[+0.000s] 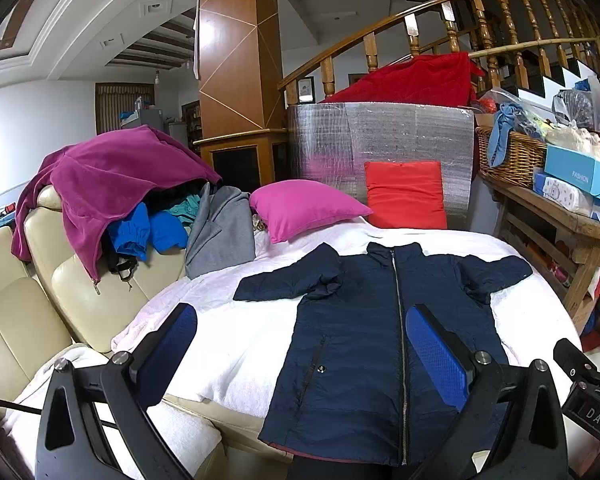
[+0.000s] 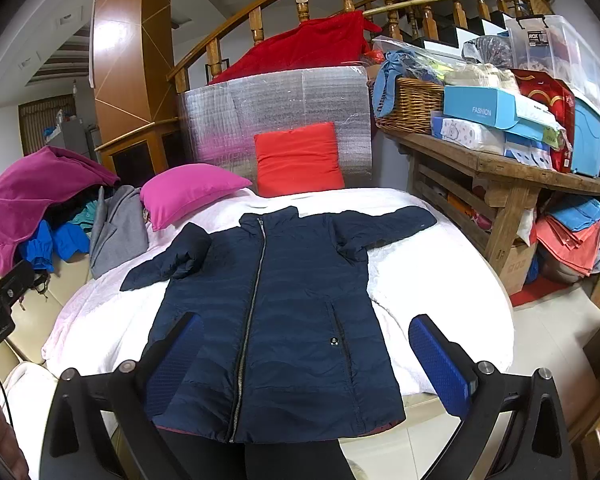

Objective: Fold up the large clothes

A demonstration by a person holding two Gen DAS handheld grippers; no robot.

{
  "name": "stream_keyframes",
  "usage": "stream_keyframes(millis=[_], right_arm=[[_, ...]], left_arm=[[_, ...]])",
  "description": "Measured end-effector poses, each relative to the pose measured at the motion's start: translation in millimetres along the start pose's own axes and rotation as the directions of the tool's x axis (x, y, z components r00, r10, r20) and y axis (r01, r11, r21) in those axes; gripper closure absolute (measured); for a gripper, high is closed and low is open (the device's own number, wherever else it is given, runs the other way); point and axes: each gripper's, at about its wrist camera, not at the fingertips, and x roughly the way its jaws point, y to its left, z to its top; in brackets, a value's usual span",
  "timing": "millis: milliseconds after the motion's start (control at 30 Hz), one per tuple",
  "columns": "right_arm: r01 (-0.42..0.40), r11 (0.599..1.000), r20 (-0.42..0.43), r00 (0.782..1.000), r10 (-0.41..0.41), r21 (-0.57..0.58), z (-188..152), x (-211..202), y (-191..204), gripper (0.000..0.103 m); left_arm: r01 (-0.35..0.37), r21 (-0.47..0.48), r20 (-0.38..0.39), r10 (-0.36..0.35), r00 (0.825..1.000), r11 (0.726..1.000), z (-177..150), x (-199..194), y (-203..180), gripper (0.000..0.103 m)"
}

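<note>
A: Left wrist view, scanning left to right. Clothes pile point(image 1: 132, 208) on the sofa point(image 1: 84, 300), pink pillow point(image 1: 304, 208), red pillow point(image 1: 406, 194), then the jacket point(image 1: 364, 344) flat on the white sheet point(image 1: 228, 344). Left gripper point(image 1: 300, 356) hangs above the hem end, jaws spread wide, nothing in them.

B: Which way does the jacket lie?

A: Front up, zipped shut. Collar points away toward the red pillow, hem at the near edge. Long axis runs near to far, along the zip. Sleeves stick out to either side, the left one angled toward the pillows.

B: Right wrist view?

A: Same layout. Jacket point(image 2: 276, 320) sits ahead and below the right gripper point(image 2: 304, 364), jaws equally wide, empty. Right sleeve point(image 2: 384, 224) reaches toward the wooden bench point(image 2: 500, 168).

B: Nearer hand for each side?

A: Judging by position, left gripper is closer to the left sleeve point(image 1: 288, 276), right gripper to the right one. Both sleeves lie far out from the tools, near the collar end, so a sleeve-in fold likely means reaching forward along the long axis first.
</note>
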Motion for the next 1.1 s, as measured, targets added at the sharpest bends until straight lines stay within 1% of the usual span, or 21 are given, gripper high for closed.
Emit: stream_keyframes(millis=[833,1000,1100], right_arm=[[-0.003,1.000,-0.011,1.000,0.003,-0.004,-3.0,3.6,3.8,0.000],[-0.013,1.000,-0.004,1.000,0.013,-0.007,-1.9,5.5,5.9,0.000],[-0.024,1.000,0.018,1.000,0.024,-0.007,-0.3,5.1,5.7,0.000]], left_arm=[[0.001,0.000,-0.014,-0.001,1.000,1.000,-1.2,6.3,-0.2,0.000],[0.000,0.002,-0.016,0.000,1.000,1.000,-2.1,8.2,-0.7,0.000],[-0.002,0.005,-0.022,0.003,1.000,1.000,-2.1,12.9,-2.5,0.000]])
